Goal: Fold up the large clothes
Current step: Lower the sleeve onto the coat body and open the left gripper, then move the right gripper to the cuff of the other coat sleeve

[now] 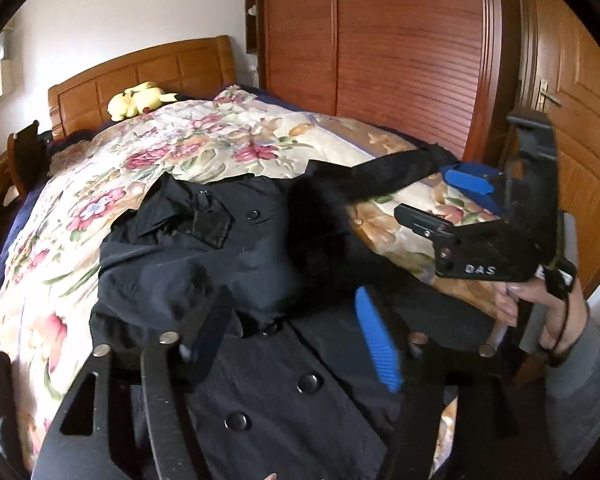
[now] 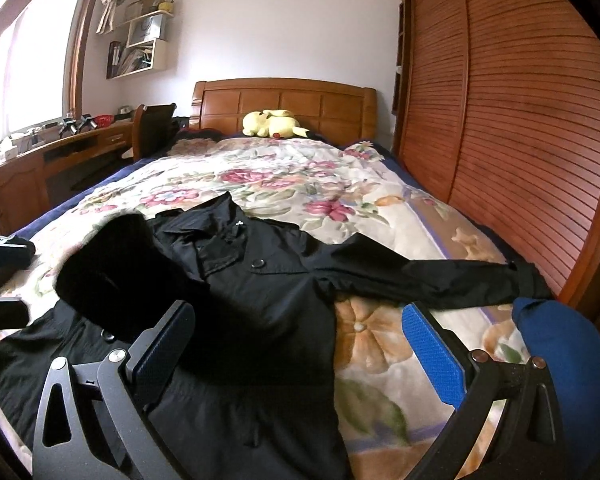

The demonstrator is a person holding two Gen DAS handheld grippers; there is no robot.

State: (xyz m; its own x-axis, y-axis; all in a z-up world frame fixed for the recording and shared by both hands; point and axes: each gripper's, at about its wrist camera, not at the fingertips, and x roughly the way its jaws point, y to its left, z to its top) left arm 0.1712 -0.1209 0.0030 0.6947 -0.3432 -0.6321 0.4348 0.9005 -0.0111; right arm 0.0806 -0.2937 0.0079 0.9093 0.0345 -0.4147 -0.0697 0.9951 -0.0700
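In the left wrist view the black coat (image 1: 268,264) runs off the bottom edge behind the left gripper (image 1: 296,344), so its hem is unseen, and a blurred dark fold (image 1: 320,232) smears its middle. In the right wrist view the coat's left sleeve (image 2: 112,272) is a motion-blurred black mass, its cuff unreadable. The small things on the desk (image 2: 40,148) by the window are too small to tell.
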